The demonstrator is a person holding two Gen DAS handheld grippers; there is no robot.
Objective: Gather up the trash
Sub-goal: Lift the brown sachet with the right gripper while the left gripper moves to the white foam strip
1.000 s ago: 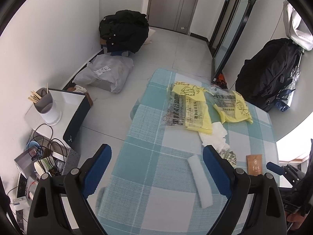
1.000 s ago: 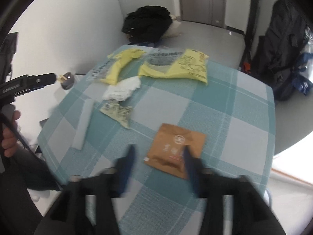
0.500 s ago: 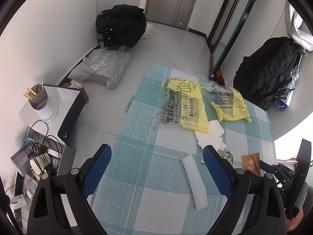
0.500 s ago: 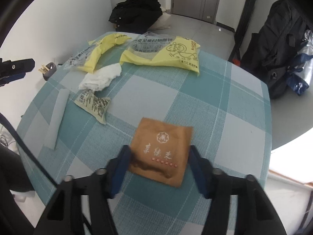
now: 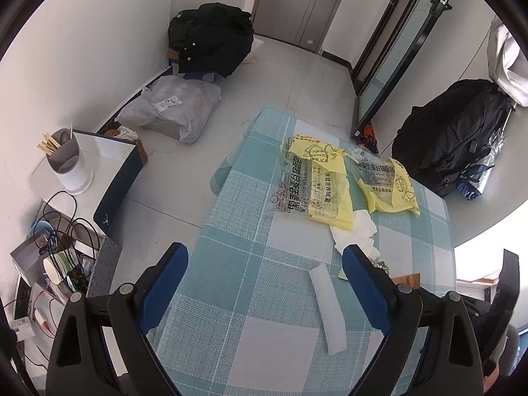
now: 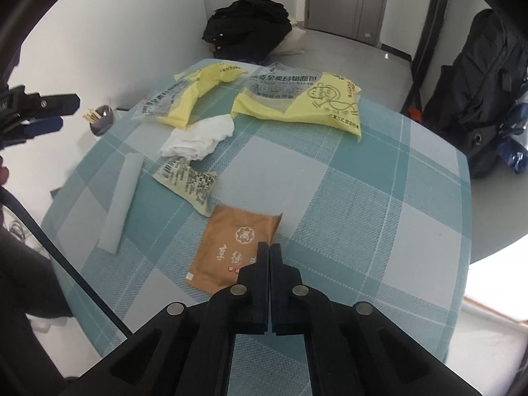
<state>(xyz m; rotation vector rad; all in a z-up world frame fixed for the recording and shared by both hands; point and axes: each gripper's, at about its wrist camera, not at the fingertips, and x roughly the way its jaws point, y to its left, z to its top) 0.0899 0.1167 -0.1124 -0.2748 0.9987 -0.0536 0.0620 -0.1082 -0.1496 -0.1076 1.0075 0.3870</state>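
Woven check tablecloth, matt; glossy plastic bread bags; crumpled paper tissue; matt brown sachet.

On the checked surface lie six pieces of trash: two yellow bread bags, one beyond the white crumpled tissue and one to that tissue's far left; one tissue; one printed wrapper scrap just in front of it; one brown sachet nearer still; one white foam strip to the tissue's left
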